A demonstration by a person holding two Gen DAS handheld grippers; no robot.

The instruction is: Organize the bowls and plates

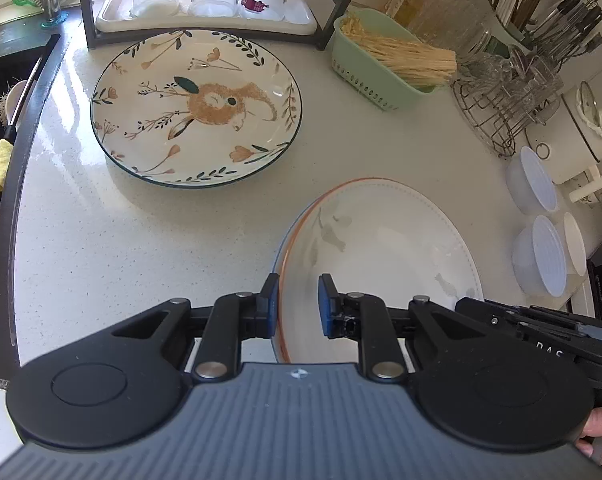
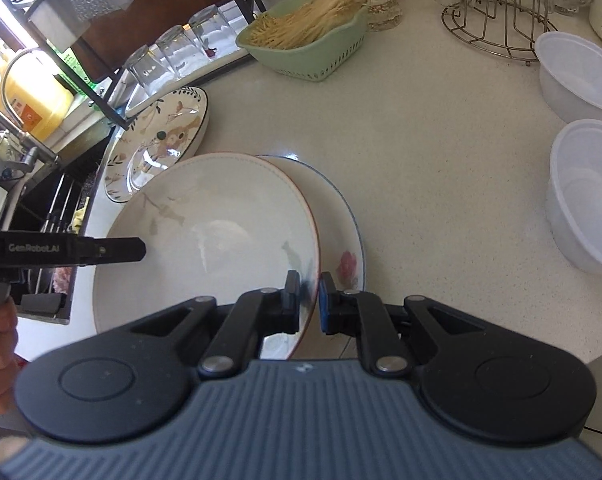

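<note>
A white plate with an orange rim [image 1: 385, 248] lies tilted on a blue-rimmed plate [image 2: 341, 216] on the white counter. My left gripper [image 1: 297, 304] has its fingers on either side of the orange-rimmed plate's near-left rim, with a gap left. My right gripper [image 2: 310, 300] straddles the same plate's right rim [image 2: 221, 232], close to it. A floral plate with a rabbit picture [image 1: 197, 108] lies apart at the back; it shows in the right wrist view [image 2: 157, 144] too. Clear plastic bowls [image 2: 581, 200] stand at the right.
A green basket of sticks [image 1: 385, 60], a wire glass rack [image 1: 505, 96] and a tray of upturned glasses [image 1: 205, 4] line the back. The sink [image 2: 49, 216] is at the left. A white pot [image 1: 577, 124] stands at the far right.
</note>
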